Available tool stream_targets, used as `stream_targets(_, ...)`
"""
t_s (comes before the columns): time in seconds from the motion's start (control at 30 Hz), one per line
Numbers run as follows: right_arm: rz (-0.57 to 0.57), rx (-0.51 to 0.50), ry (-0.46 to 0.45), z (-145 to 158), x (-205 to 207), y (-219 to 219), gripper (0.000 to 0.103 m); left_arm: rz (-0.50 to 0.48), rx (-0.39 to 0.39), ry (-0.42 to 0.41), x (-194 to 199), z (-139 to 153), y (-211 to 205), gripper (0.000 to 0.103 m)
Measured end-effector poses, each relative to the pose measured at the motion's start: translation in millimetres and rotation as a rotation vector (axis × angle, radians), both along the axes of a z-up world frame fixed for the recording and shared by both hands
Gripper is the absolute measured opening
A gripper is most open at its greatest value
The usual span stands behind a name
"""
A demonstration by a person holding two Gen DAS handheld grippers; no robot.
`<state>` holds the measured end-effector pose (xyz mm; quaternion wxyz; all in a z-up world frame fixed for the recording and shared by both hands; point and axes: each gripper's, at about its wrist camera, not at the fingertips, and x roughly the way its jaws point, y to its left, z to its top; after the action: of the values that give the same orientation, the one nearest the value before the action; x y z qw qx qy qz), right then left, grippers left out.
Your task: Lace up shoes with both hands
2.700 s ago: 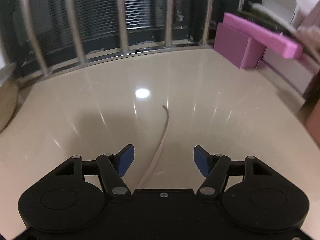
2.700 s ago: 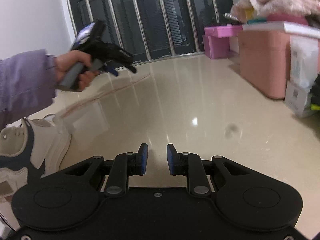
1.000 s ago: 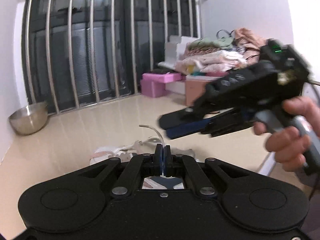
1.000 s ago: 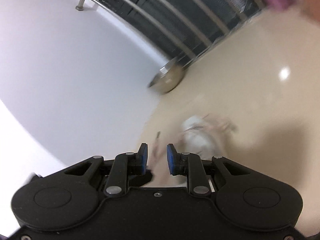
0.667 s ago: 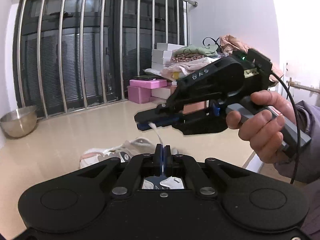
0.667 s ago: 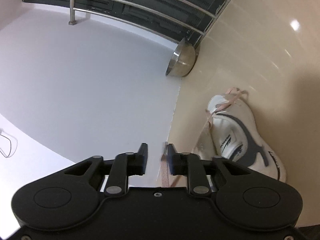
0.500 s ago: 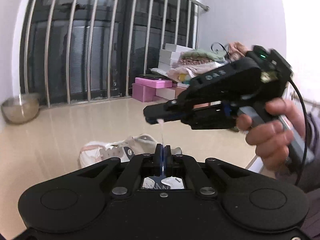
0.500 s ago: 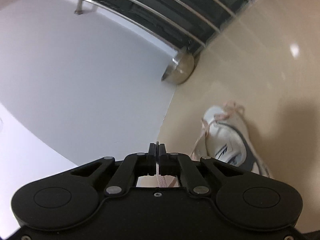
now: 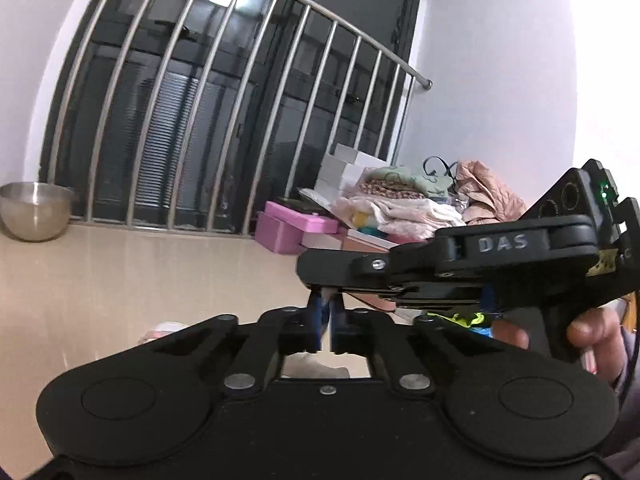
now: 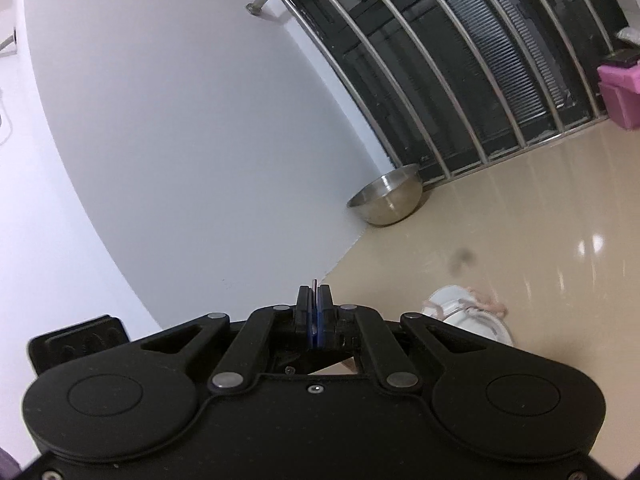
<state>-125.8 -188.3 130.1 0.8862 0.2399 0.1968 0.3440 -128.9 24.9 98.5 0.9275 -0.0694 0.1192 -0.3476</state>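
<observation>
1. The step in hand looks like passing the shoelace end (image 10: 313,282) from one gripper to the other, high above the sneaker (image 10: 472,312).
2. The right gripper (image 10: 314,312) has its jaws clamped together on the lace, whose tip pokes out just past them.
3. The left gripper (image 9: 325,322) has its jaws nearly together; the lace between them is hard to make out, with the right gripper's tip just above.
4. Next, probably, the left lets go and the end is steered to an eyelet.
5. The sneaker is white with pinkish laces, lying on the floor below and right of the right jaws.
</observation>
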Motion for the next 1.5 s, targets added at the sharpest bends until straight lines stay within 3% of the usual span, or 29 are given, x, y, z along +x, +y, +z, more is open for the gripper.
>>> stream_targets(0.13, -0.011, -0.002, 0.009, 1.7, 1.7, -0.7, 0.022, 0.000, 0.021, 0.014, -5.4, -2.7, 2.0, 0.002)
stream_targets(0.27, -0.013, 0.011, 0.010, 1.6, 5.4, -9.3, 0.022, 0.008, 0.047, 0.027, -4.7, -6.0, 0.8, 0.002)
stream_targets(0.5, 0.030, -0.083, -0.016, 5.0, 8.1, 7.1, 0.022, -0.003, 0.104, 0.021, -4.0, -8.6, -7.9, 0.002)
stream_targets(0.53, 0.039, -0.105, -0.016, 3.9, 9.6, 12.0, 0.022, -0.005, 0.103, 0.021, -3.5, -9.2, -8.4, 0.002)
stream_targets(0.6, 0.024, -0.155, -0.024, 0.9, 11.5, 21.0, 0.001, 0.015, 0.086, 0.013, -2.9, -10.6, -6.4, 0.003)
stream_targets(0.67, 0.003, -0.166, -0.044, -1.4, 10.6, 24.7, 0.001, 0.072, 0.039, 0.000, -3.7, -12.6, 0.0, 0.005)
stream_targets(0.77, -0.023, -0.107, -0.046, -1.3, 12.2, 20.7, 0.001, 0.073, -0.027, -0.012, -4.0, -10.2, 7.7, 0.006)
stream_targets(1.1, -0.015, 0.135, 0.059, -9.8, 28.6, 1.2, 0.001, 0.049, -0.118, -0.059, -6.9, 2.1, 12.4, 0.010)
stream_targets(1.17, -0.007, 0.166, 0.072, -11.2, 28.9, -1.9, 0.001, 0.035, -0.147, -0.052, -7.5, 2.1, 14.8, 0.008)
stream_targets(1.2, -0.004, 0.180, 0.078, -12.0, 28.6, -3.5, 0.001, 0.028, -0.160, -0.049, -7.8, 2.1, 15.8, 0.002)
stream_targets(1.3, 0.003, 0.203, 0.084, -13.8, 27.6, -5.8, 0.001, 0.032, -0.194, -0.040, -9.3, 1.5, 18.2, 0.002)
stream_targets(1.4, -0.031, 0.186, 0.068, -12.8, 25.9, -8.1, 0.017, 0.122, -0.197, -0.054, -8.7, 3.6, 33.6, 0.002)
stream_targets(1.43, -0.073, 0.147, 0.050, -10.9, 25.4, -9.8, 0.037, 0.164, -0.189, -0.065, -7.5, 5.4, 42.5, 0.002)
stream_targets(1.47, -0.145, 0.055, 0.017, -8.8, 23.7, -9.3, 0.049, 0.211, -0.176, -0.085, -5.8, 8.9, 54.0, 0.002)
stream_targets(1.5, -0.223, -0.050, -0.019, -6.7, 21.7, -8.3, 0.050, 0.280, -0.157, -0.129, -5.9, 18.9, 72.7, 0.002)
